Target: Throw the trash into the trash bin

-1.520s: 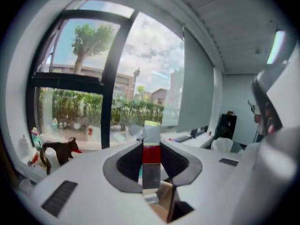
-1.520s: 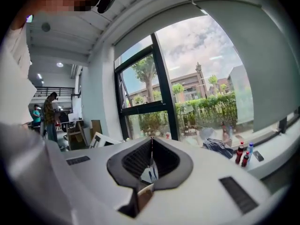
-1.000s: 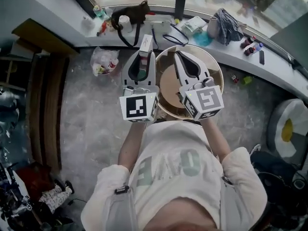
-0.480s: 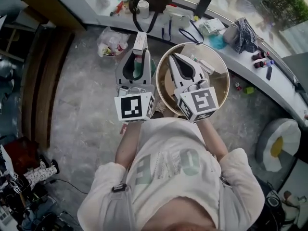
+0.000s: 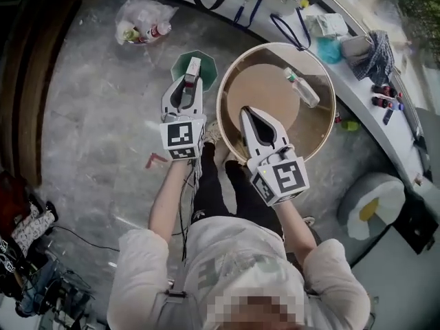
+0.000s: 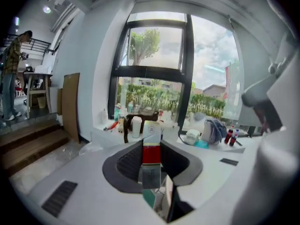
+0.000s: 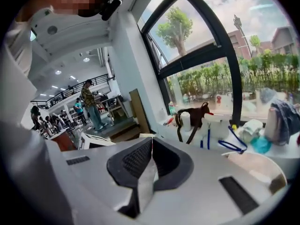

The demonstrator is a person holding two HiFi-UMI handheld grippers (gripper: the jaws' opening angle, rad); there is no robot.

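Carton, white w/ red band, "20" up top: your left gripper clamps it over green bin; right gripper jaws together, empty.

Daylight floods in through the tall window, whose sky is nearly washed out, and the room is bright. Both gripper views bulge hard, their corners falling into black, and whatever sits closest to the lens is soft. In the head view the floor carries only faint, diffuse shadows.
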